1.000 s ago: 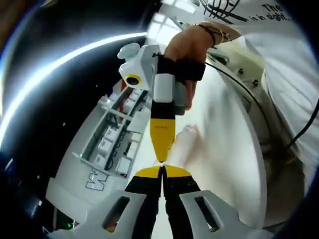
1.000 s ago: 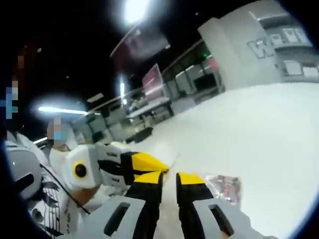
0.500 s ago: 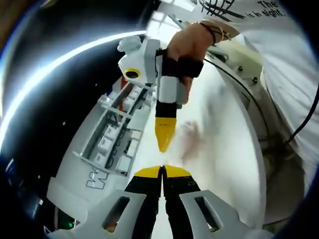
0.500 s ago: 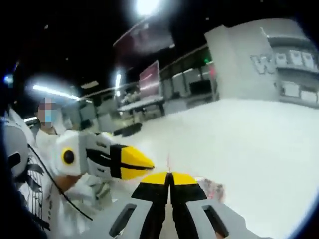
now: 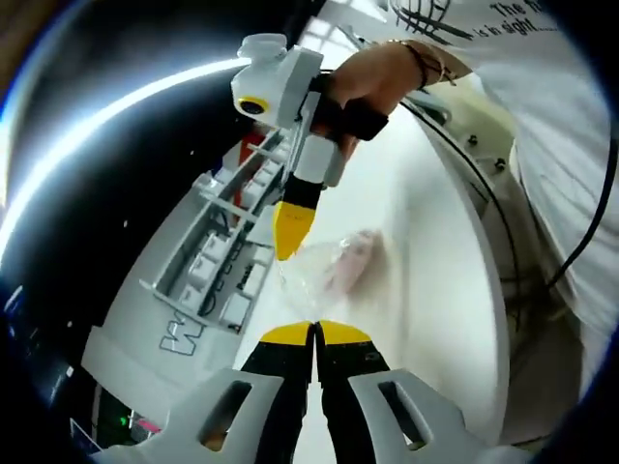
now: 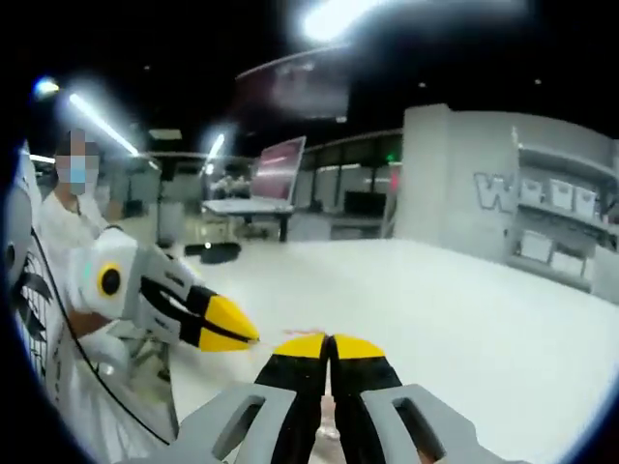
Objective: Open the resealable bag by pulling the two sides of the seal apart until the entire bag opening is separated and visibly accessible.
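The resealable bag [image 5: 340, 268] is clear film with something pinkish inside, held up above the white table [image 5: 440, 290]. My left gripper [image 5: 314, 332] is at the bottom of the left gripper view, its yellow-tipped jaws shut on the bag's near edge. My right gripper [image 5: 288, 240] comes down from the top, held by a hand [image 5: 372, 82], with its tip pinching the bag's far edge. The film is stretched between the two tips. In the right gripper view my right gripper [image 6: 329, 344] is shut, and the left gripper [image 6: 230, 326] points in from the left. The bag itself is hardly visible there.
A white shelf unit [image 5: 208, 280] with lettering and small boxes stands along the table's left side, also visible as the shelf unit [image 6: 551, 217]. A person in a white shirt [image 5: 561, 145] stands at the right with a black cable [image 5: 580, 251]. Desks and a monitor [image 6: 279, 169] lie farther back.
My right gripper's jaws closed, then it drew up and away from the left gripper. The bag's film rose off the table and now spans the gap between the two tips.
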